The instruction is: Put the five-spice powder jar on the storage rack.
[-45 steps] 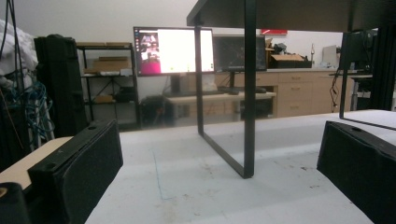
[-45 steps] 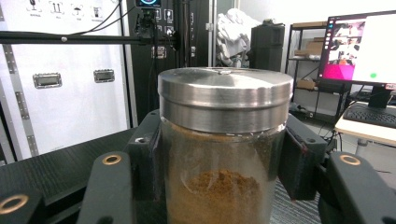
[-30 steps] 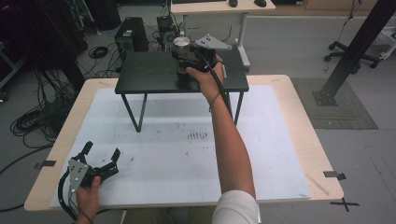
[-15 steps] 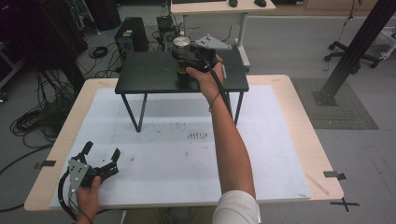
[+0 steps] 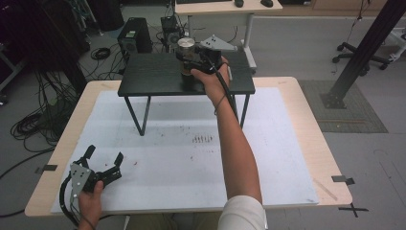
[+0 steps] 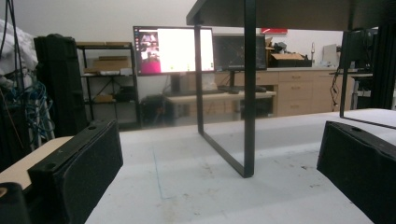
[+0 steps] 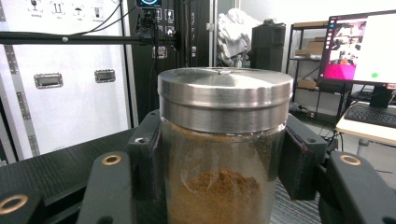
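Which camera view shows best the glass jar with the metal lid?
The right gripper view: the jar stands close between the right gripper's jaws, its metal lid and brown powder clear. In the high view the jar looks small on the black stand, partly covered.

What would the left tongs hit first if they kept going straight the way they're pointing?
Probably the near leg of the small black table: it stands almost dead ahead between the open left tongs, though depth is hard to judge.

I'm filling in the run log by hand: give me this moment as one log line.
right gripper: shut on spice jar | jar: upright, metal lid on, on black stand | left gripper: open, holds nothing, low over white mat
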